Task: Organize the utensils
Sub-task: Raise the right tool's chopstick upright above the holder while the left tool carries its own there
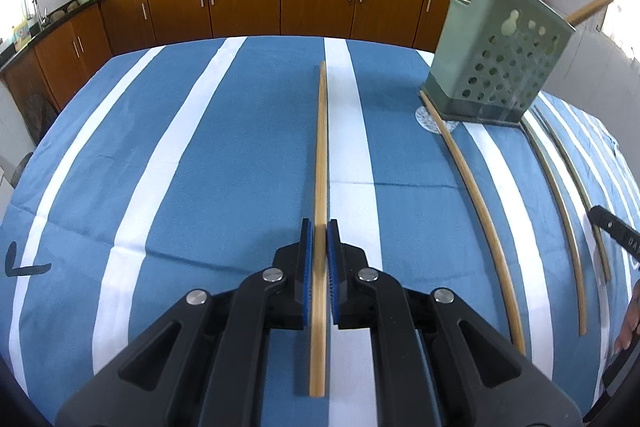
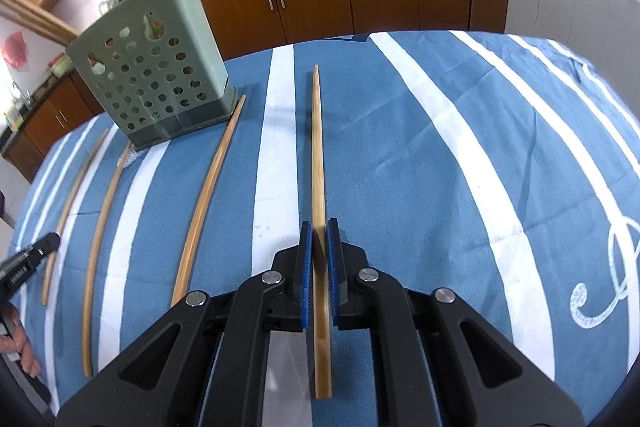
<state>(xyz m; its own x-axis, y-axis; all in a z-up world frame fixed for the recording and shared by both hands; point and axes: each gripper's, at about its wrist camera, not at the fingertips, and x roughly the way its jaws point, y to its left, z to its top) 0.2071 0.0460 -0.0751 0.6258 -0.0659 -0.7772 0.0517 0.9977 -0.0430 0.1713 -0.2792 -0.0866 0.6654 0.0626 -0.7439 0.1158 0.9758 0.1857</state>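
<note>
A: What is the left claw (image 1: 319, 227) doing?

B: It is pinching a bamboo chopstick (image 1: 321, 147) between its blue pads (image 1: 307, 255), jaws nearly together. The stick is running straight ahead of the claw over the striped cloth (image 1: 240, 147) on the bench, its butt end sticking back beneath the claw.

A: And the right claw (image 2: 319, 227)?

B: It is gripping another chopstick (image 2: 317, 147) the same way, jaws almost closed on it, tip pointing forward.

A: Where is the holder sitting?

B: The green perforated holder (image 1: 500, 67) is standing ahead and to the right of the left claw, ahead and to the left of the right one, with several sticks poking out of its top. Three loose chopsticks (image 2: 208, 199) are lying on the cloth between the two claws, the nearest one's far end touching the holder's base.
</note>
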